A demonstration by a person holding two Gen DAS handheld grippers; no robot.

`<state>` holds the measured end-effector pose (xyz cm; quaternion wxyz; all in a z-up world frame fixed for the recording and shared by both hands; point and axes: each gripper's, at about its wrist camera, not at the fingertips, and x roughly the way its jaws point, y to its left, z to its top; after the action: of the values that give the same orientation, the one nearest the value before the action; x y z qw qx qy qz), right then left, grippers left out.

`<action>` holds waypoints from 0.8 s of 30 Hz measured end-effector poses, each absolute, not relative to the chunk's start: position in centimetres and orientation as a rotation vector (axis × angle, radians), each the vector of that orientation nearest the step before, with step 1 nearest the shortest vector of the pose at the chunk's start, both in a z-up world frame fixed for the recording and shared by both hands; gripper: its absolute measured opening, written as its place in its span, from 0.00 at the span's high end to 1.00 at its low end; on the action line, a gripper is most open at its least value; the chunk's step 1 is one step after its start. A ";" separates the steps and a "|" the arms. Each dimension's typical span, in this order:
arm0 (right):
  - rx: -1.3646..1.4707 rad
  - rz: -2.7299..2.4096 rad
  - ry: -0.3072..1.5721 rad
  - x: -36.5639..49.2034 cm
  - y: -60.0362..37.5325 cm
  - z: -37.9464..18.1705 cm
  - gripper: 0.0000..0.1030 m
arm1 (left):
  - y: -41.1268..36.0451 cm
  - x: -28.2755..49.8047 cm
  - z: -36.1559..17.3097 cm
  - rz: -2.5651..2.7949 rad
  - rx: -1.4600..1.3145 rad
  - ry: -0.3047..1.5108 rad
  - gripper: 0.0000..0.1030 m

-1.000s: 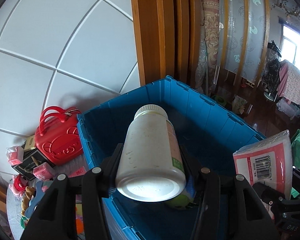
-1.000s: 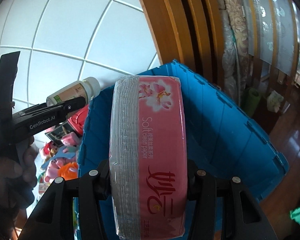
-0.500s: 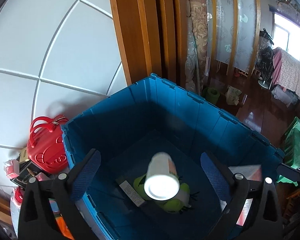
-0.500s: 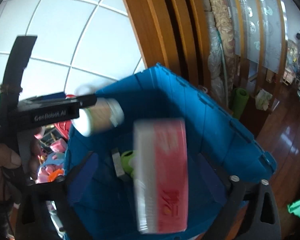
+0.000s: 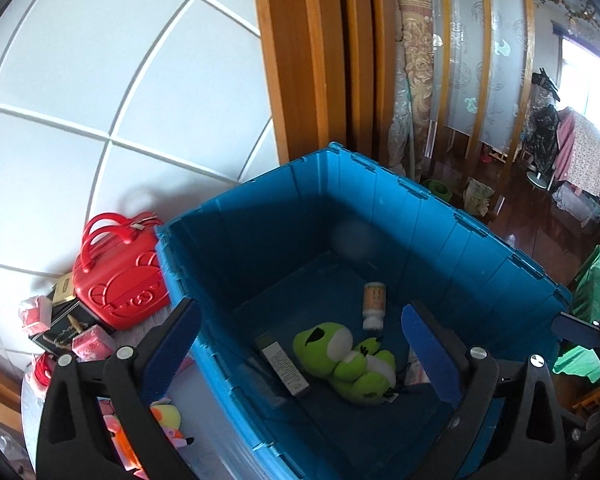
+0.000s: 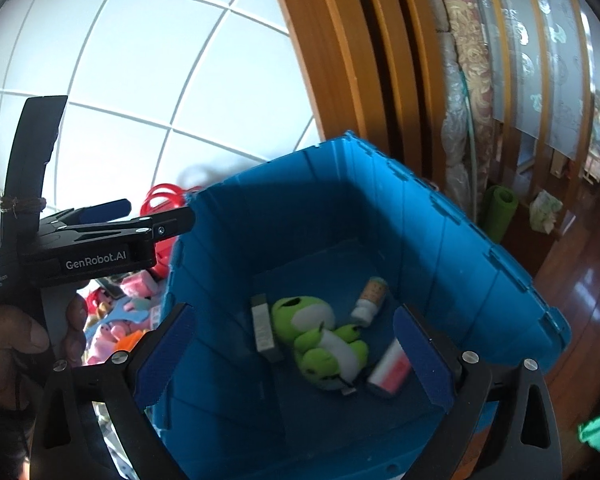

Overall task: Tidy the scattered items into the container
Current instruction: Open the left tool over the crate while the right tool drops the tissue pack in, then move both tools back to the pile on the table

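A deep blue crate (image 5: 380, 196) (image 6: 452, 216) stands below both grippers. On its floor lie a white bottle (image 5: 374, 306) (image 6: 369, 300), a green frog plush (image 5: 344, 360) (image 6: 320, 340), a flat grey box (image 5: 284, 364) (image 6: 263, 330) and a pink tissue pack (image 6: 390, 368). My left gripper (image 5: 300, 312) hangs open above the crate's near left side with nothing between its fingers. My right gripper (image 6: 294, 314) is open and empty above the near edge. In the right wrist view the left gripper (image 6: 156, 210) shows at the left, held by a hand (image 6: 24, 336).
Left of the crate a red handbag (image 5: 116, 280) leans by the white tiled wall, with small pink packs (image 5: 92, 346), a dark box (image 5: 60, 332) and soft toys (image 6: 112, 332) scattered around it. A wooden door frame (image 5: 300, 60) rises behind the crate.
Both grippers opened wide. The bottle dropped out of the left one and the tissue pack out of the right one; both now lie on the crate floor.
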<state>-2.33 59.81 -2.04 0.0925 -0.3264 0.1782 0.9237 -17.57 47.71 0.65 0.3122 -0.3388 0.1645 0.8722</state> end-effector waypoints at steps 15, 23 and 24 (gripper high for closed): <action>-1.044 2.956 0.422 -5.4 49.2 -1.1 0.02 | 31.6 -17.2 -1.4 2.502 -1.017 0.315 0.01; -1.130 3.042 0.380 -6.8 43.0 -1.9 0.02 | 22.8 -17.2 -3.9 2.588 -1.119 0.262 0.01; -1.149 3.051 0.375 -7.0 42.2 -2.1 0.02 | 21.8 -17.3 -4.2 2.595 -1.134 0.255 0.01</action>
<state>-7.00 42.19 -2.09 -0.0700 -0.3492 0.1140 0.9274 -17.28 21.79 -4.20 0.1487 -0.3943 0.0887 0.9025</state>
